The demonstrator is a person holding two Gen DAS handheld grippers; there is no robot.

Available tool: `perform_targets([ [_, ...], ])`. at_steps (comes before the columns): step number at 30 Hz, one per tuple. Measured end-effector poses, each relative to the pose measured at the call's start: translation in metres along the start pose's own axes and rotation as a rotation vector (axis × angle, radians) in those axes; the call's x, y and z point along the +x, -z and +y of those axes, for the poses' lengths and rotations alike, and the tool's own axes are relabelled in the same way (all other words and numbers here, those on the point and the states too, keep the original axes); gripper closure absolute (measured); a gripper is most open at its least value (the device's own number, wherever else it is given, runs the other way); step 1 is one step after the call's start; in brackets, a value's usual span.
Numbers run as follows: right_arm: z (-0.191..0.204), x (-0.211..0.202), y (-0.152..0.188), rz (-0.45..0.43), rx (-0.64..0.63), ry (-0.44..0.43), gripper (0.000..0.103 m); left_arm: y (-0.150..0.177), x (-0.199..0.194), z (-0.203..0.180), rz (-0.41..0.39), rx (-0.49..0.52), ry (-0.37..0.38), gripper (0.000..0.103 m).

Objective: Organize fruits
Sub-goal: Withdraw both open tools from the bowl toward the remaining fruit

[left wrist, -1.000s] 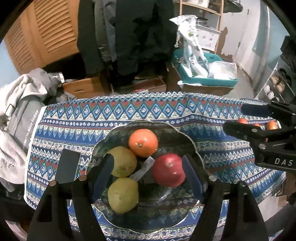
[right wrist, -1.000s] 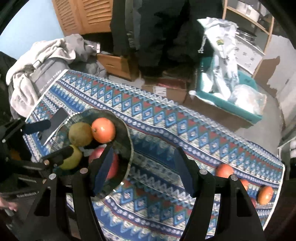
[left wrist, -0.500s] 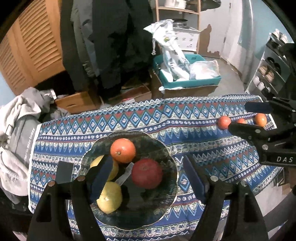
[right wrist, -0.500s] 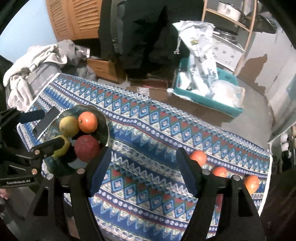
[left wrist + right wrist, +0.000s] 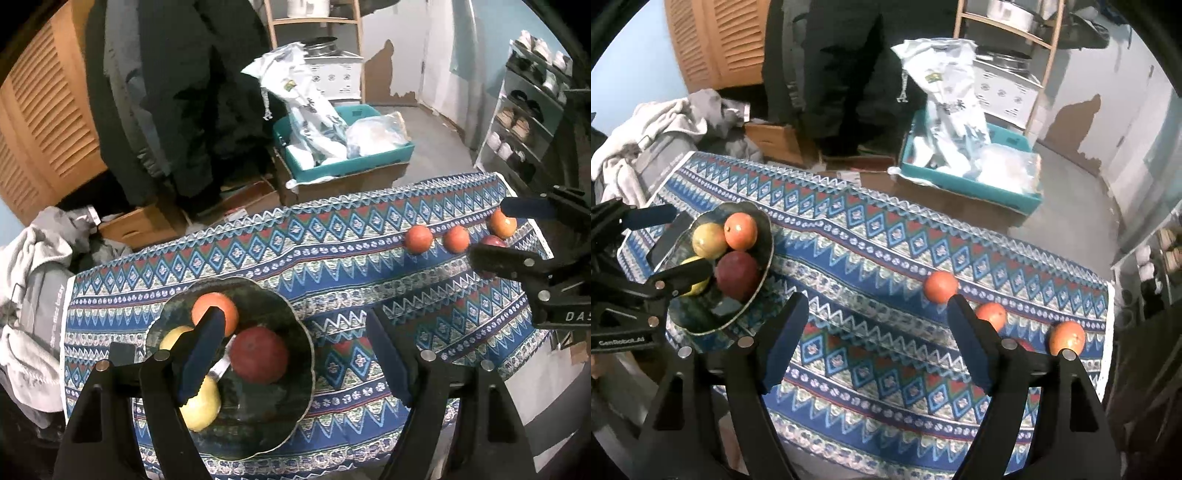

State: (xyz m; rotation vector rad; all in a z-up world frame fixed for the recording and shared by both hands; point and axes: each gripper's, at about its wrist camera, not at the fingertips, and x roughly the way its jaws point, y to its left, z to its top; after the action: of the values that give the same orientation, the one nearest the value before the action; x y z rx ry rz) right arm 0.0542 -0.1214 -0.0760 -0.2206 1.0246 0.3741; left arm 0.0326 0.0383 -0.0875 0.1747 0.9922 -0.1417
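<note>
A dark glass bowl [image 5: 295, 354] [image 5: 764, 266] sits at the left of the patterned tablecloth. It holds an orange [image 5: 216, 314] [image 5: 740, 231], a red apple [image 5: 258, 354] [image 5: 737, 270] and two yellow-green fruits [image 5: 201, 404] [image 5: 708, 240]. Several orange and red fruits lie loose at the table's right end: one [image 5: 418, 239] [image 5: 940, 287], another [image 5: 457, 239] [image 5: 991, 315], a third [image 5: 502, 223] [image 5: 1067, 338]. My left gripper [image 5: 291, 354] is open and empty above the bowl's right side. My right gripper [image 5: 877, 343] is open and empty above the cloth, left of the loose fruits.
A dark flat object [image 5: 670, 236] lies by the bowl's left rim. Beyond the table's far edge stand a teal bin with plastic bags [image 5: 343, 147], cardboard boxes [image 5: 140, 225], hanging dark coats and grey clothes [image 5: 33, 258]. A shoe rack [image 5: 524, 122] stands far right.
Both grippers have pulled back and up from the table. The left view has swung right, so the bowl sits lower left and the loose fruits show. Both stay open.
</note>
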Motion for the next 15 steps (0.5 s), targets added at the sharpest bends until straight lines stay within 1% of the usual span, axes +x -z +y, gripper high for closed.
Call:
perform_targets([
  [3, -0.009, -0.006, 0.005, -0.008, 0.009, 0.014, 0.019, -0.002, -0.001, -0.011, -0.001, 0.023, 0.0, 0.023],
  [6, -0.018, -0.013, 0.012, -0.013, 0.013, 0.037, 0.019, -0.004, -0.001, -0.023, -0.001, 0.046, 0.001, 0.023],
  [15, -0.05, -0.027, 0.03, -0.018, 0.046, 0.058, 0.018, -0.013, -0.003, -0.055, -0.006, 0.107, 0.007, 0.023],
])
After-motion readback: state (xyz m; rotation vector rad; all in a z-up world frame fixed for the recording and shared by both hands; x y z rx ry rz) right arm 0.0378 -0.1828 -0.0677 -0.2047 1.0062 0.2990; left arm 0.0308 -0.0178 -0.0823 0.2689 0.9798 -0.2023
